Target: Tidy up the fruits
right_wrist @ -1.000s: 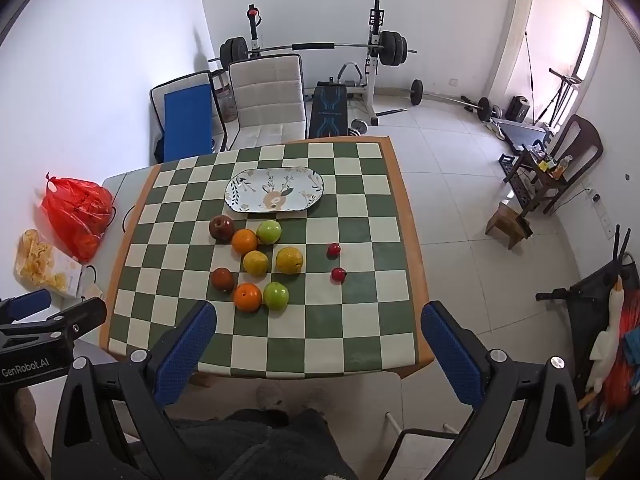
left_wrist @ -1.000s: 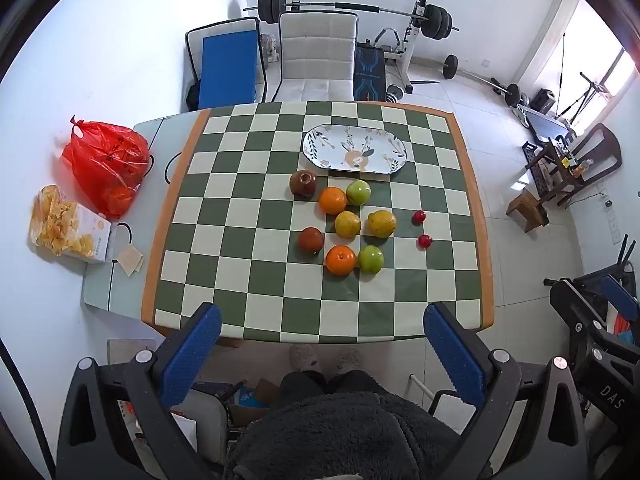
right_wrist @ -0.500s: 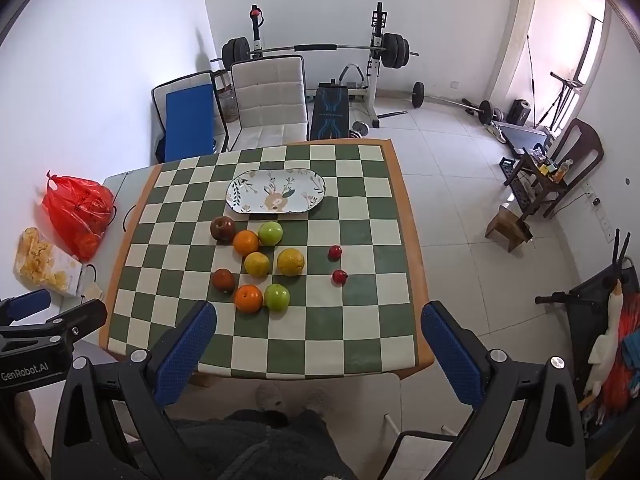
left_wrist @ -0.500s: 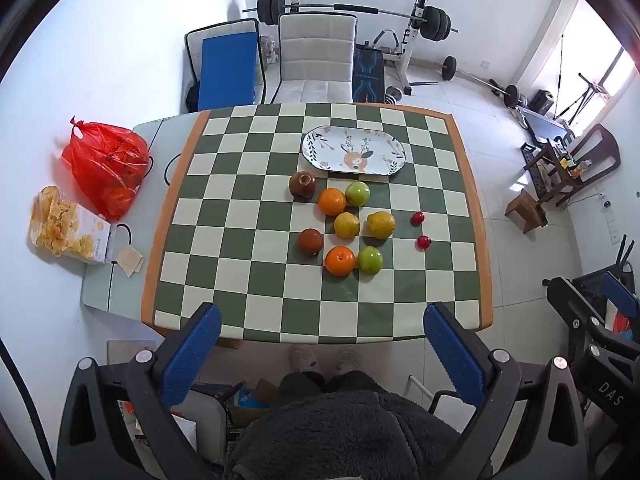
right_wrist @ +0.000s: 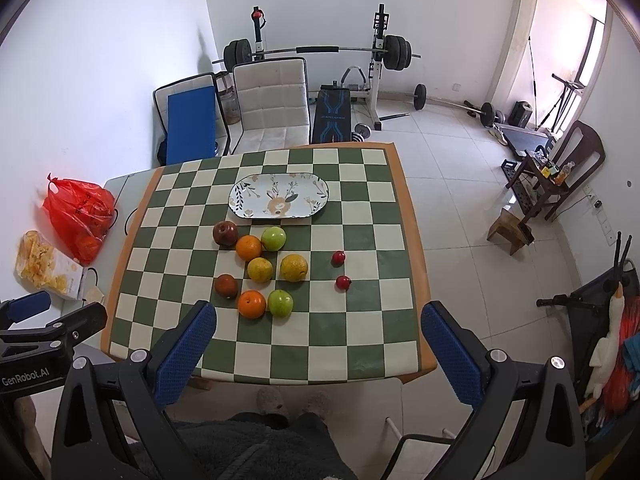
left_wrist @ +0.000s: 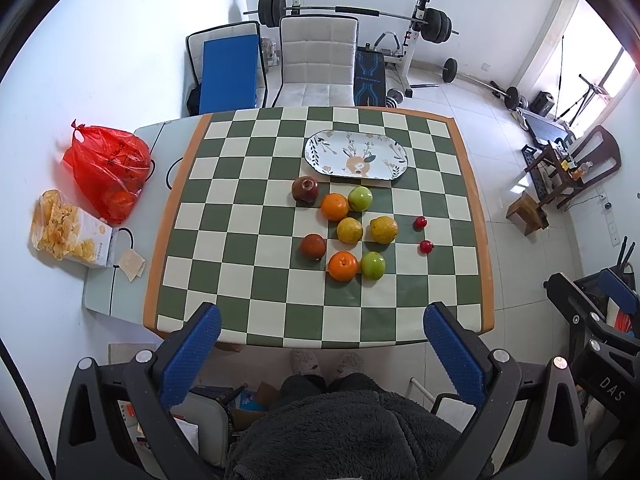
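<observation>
Green and cream checks cover the tabletop, a smooth cloth with an orange border. Through the left wrist camera I have my left tool held high above the near edge, its dimpled blue pads spread wide with nothing between them. The fruits sit in a loose cluster near the centre: a glossy dark red apple at 11 o'clock of the group, an orange touching a green apple, two dull yellow citrus side by side, a brownish-red round fruit, a second orange against a second green apple, and two small red fruits apart at 3 o'clock. An oval plate with a deer print lies empty at 12 o'clock. A crinkled red plastic bag and a chip box rest off at 9 o'clock.

From the right wrist camera, my right tool is likewise wide open and empty above the near edge. The same cluster lies below the plate. Beyond it I see a padded white chair, a barbell rack against the white wall, and pale floor tiles.
</observation>
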### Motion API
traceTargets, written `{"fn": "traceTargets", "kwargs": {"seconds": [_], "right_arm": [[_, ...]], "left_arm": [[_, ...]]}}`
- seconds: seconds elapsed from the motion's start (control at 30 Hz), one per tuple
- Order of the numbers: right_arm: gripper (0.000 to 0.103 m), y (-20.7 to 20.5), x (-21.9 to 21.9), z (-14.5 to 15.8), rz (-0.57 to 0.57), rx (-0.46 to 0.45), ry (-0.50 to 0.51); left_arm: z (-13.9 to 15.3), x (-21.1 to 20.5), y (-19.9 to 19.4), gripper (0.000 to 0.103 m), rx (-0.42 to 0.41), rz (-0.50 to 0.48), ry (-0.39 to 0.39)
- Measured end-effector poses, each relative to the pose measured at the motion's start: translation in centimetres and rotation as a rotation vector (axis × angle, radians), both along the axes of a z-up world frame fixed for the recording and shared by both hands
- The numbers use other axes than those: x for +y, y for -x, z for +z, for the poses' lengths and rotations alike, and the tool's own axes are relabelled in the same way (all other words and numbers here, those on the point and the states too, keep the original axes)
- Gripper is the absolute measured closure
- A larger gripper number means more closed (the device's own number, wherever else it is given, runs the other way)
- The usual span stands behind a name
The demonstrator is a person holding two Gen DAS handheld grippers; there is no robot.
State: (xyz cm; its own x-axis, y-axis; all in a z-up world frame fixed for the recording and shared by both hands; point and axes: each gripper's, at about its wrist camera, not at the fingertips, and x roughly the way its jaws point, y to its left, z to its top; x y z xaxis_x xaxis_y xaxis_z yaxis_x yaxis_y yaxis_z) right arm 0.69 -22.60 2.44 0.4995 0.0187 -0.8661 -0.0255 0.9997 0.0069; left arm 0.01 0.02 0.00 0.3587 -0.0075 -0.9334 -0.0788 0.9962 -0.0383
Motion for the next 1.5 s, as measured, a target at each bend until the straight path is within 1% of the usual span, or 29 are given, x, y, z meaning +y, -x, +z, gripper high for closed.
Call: {"fn": "traceTargets", "kwargs": {"seconds": [1.5], "right_arm": [[0.000, -0.36, 0.11, -0.21, 0.003, 0.004, -0.001]], "left_arm": [[0.02, -0.04, 0.02, 0.000, -0.003, 0.000, 0.002]]}}
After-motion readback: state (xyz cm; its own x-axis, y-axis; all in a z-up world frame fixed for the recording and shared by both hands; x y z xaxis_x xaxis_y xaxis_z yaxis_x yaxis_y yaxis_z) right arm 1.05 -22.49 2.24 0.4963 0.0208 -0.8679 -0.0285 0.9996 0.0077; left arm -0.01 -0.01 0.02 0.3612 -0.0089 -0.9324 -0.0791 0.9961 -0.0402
